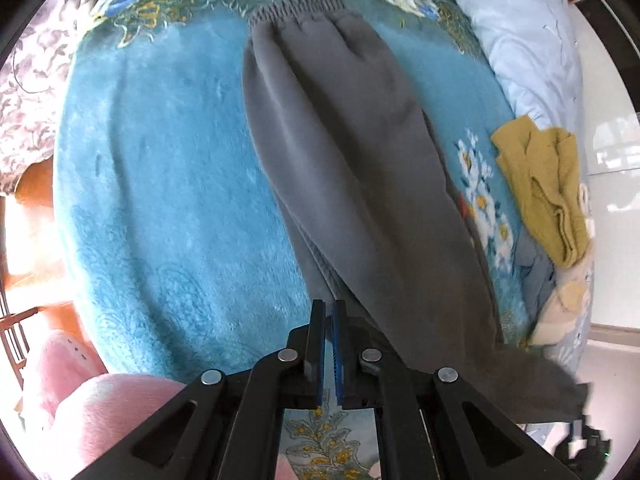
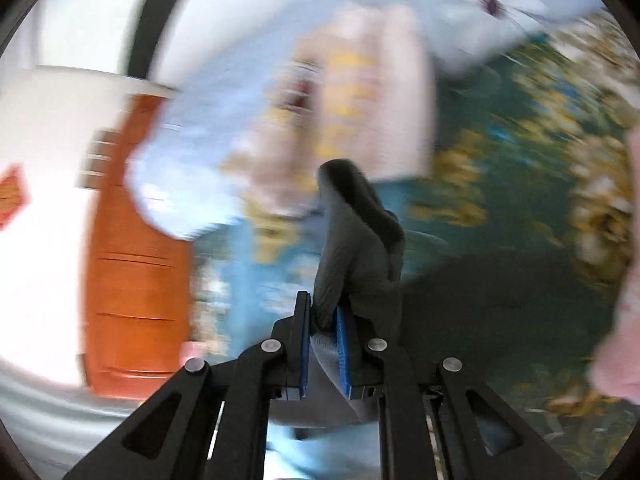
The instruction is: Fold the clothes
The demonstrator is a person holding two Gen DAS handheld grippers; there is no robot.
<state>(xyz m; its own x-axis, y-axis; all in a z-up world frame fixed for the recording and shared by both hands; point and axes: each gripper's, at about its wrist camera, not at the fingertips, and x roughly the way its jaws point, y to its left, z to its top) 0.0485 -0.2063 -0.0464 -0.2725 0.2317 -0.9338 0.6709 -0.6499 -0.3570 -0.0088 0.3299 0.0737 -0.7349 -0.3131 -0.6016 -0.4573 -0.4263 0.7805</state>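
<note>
Left claw (image 1: 329,312): blue-padded fingers drawn almost together, only a thin slit between them, nothing seen gripped. It hovers at the near end of the grey sweatpants (image 1: 340,160), whose fabric lies just ahead of and to the right of the fingertips.

Right claw (image 2: 324,314): clenched on a bunched fold of the grey sweatpants (image 2: 356,248); the cloth rises upright from between the blue pads and curls over at its top. This view is heavily motion-blurred.

Grey sweatpants, position: laid lengthwise on the bed, elastic waistband (image 1: 296,10) at the far end, legs doubled together and running toward the left claw; the cuff end trails off to the near right, over the blanket's edge.

Blue plush blanket (image 1: 160,184): floral border, covers the bed beneath the sweatpants.

Mustard-yellow garment (image 1: 544,188): crumpled, at the right edge of the blanket, apart from the sweatpants.

Pale blue quilt (image 1: 524,40): daisy print, far right, beyond the yellow garment.

Pink fleece sleeve (image 1: 100,408): lower left, beside the left claw's frame.

Orange wooden cabinet (image 2: 136,264): left of the right claw, blurred.
</note>
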